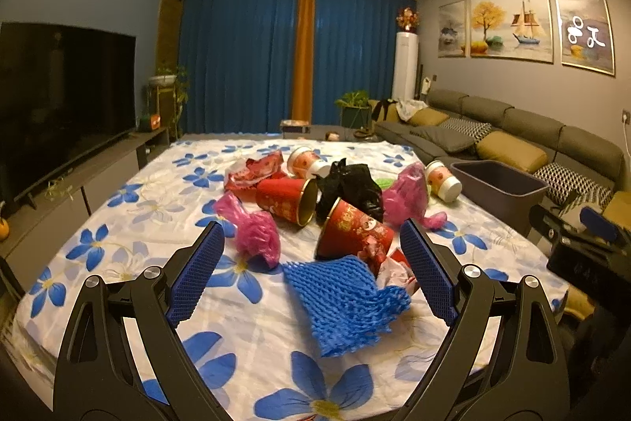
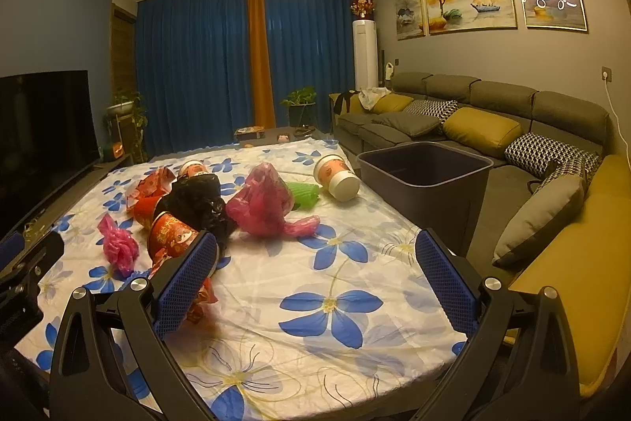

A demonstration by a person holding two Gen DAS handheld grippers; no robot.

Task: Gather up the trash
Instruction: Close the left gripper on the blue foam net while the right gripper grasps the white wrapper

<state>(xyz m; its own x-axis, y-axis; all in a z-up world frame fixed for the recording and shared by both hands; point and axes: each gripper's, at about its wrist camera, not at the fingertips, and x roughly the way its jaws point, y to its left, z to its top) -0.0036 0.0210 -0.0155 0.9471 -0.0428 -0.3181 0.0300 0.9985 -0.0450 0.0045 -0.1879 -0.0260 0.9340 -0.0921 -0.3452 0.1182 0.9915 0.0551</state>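
A table under a flowered cloth [image 2: 335, 302] is seen from both wrists, with a dark bin [image 2: 426, 176] standing just beside its sofa-side edge. Trash is heaped mid-table, on the side away from the bin: a black bag [image 1: 351, 188], pink bags [image 2: 264, 204], two red cups [image 1: 355, 231] lying on their sides with gold writing too blurred to be read, and a blue foam net [image 1: 339, 298] nearest the left gripper [image 1: 311, 271]. Its fingers are spread wide and hold nothing. The right gripper [image 2: 315, 279] is likewise opened wide over bare cloth, nothing being held
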